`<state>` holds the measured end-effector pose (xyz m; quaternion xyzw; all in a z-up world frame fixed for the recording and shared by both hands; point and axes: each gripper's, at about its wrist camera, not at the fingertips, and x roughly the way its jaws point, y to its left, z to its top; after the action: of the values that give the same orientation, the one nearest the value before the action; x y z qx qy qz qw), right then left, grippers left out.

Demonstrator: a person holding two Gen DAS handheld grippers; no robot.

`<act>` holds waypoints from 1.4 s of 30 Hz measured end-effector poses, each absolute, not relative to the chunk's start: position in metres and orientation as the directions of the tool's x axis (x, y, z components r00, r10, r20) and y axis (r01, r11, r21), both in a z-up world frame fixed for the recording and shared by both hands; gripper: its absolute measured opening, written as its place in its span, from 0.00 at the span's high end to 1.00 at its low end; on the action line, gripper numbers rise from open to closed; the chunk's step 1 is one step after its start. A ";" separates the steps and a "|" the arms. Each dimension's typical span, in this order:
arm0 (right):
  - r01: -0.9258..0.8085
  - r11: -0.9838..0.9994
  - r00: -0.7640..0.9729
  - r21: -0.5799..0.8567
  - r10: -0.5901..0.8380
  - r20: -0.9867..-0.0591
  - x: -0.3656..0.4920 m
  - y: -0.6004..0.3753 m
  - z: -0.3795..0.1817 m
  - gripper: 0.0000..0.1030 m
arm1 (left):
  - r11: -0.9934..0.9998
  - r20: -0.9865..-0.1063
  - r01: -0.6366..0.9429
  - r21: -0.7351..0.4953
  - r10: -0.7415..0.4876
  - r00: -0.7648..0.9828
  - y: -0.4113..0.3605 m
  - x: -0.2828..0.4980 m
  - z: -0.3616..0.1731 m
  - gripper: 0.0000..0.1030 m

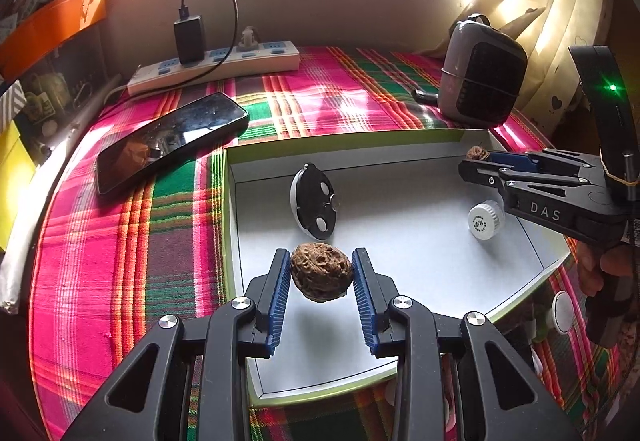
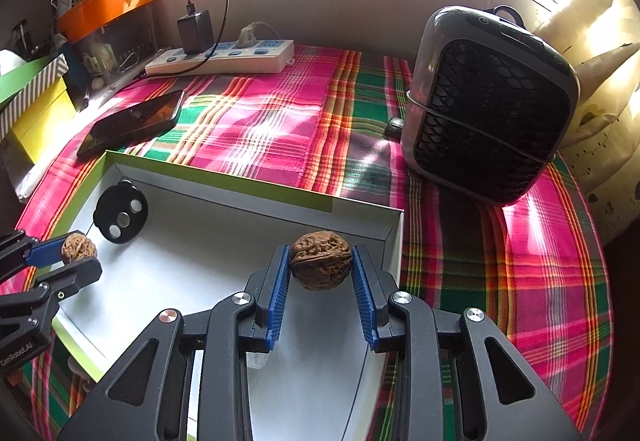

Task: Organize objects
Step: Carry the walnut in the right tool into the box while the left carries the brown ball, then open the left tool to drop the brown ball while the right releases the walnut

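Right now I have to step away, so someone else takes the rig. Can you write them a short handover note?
Left gripper: shut on a walnut, held above the box.
Right gripper: shut on a second walnut, near the box's far right corner.
In the box: black disc, white cap.
Left: set both walnuts down in the box. Phone stays on the cloth.
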<state>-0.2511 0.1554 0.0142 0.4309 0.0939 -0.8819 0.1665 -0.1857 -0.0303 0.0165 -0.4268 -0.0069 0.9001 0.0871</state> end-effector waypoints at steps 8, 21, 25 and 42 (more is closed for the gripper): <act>0.383 -0.922 -0.578 -0.050 -0.197 -0.792 -0.251 0.149 0.012 0.68 | -0.986 -0.771 -0.154 -0.068 0.150 -0.619 -0.027 -0.187 0.014 0.71; 0.395 -0.916 -0.583 -0.074 -0.188 -0.791 -0.250 0.144 0.008 0.68 | -0.986 -0.776 -0.155 -0.057 0.142 -0.614 -0.024 -0.188 0.012 0.71; 0.399 -0.913 -0.584 -0.085 -0.181 -0.791 -0.250 0.142 0.007 0.68 | -0.986 -0.777 -0.155 -0.056 0.141 -0.614 -0.024 -0.188 0.012 0.71; 0.395 -0.914 -0.588 -0.097 -0.171 -0.790 -0.248 0.140 0.006 0.68 | -0.985 -0.780 -0.161 -0.055 0.143 -0.609 -0.023 -0.188 0.010 0.67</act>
<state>-0.2478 0.1402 0.0056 0.4245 0.1320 -0.8813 0.1603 -0.1875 -0.0228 0.0105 -0.4337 0.0102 0.8970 0.0846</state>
